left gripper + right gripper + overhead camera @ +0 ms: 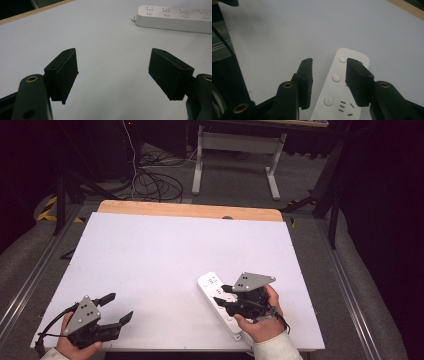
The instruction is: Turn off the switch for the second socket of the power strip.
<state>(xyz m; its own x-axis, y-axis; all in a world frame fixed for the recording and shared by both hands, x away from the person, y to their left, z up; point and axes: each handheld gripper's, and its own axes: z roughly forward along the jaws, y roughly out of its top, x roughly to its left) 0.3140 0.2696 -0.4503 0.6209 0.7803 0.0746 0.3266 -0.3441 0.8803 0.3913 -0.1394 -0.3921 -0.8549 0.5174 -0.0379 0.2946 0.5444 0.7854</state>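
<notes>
High view, right claw open, hiding power strip middle, left claw open.

Power strip — white all over, white round buttons, small dark socket slots in groups of three and two. Table — plain white top, pale wood strip along the far edge. Left gripper and right gripper: matte black jaws, brass-coloured rings at the pivots, a grey three-cornered plate with dark dots on top of each. Sleeve at the right hand cream. Floor grey, black cables on it; yellow-and-black hazard stripes at far left.
</notes>
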